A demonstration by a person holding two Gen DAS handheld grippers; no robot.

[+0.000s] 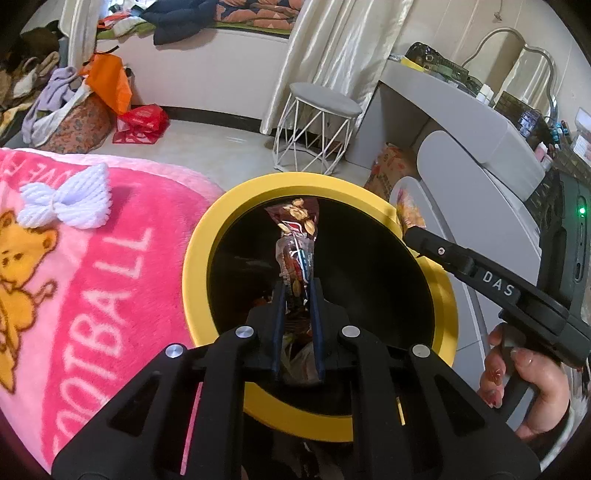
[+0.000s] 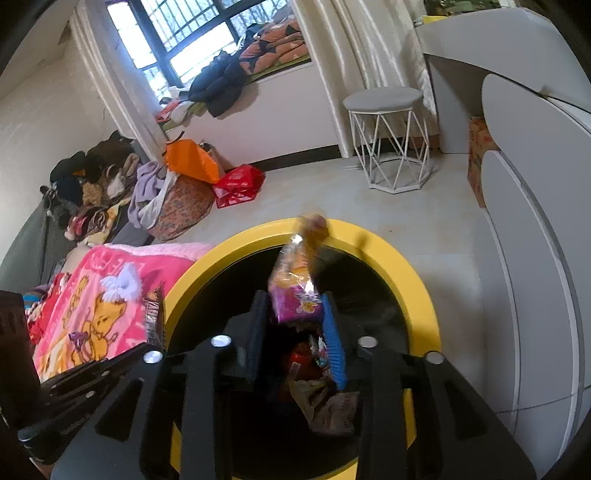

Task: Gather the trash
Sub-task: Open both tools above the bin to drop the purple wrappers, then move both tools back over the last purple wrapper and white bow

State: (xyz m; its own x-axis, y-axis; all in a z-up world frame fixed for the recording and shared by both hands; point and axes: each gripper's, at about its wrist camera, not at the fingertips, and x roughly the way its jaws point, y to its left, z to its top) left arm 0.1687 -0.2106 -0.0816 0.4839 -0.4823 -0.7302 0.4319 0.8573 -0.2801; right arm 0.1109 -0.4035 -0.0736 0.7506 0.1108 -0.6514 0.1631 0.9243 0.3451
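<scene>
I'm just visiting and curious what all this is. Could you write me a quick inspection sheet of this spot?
Surface: pale floor; pink blanket beside the bin.
Job's things: yellow-rimmed bin with wrappers inside; brown snack wrapper and purple snack packet, both over the bin's opening.
Clutter: white bow on the blanket; clothes pile, orange bag, red bag on the floor.
Grippers: left gripper shut on the brown wrapper; right gripper has the packet between its fingers, grip unclear because of blur.
Cables: nothing seen.
Surroundings: stool, curtains, window, white dresser.
</scene>
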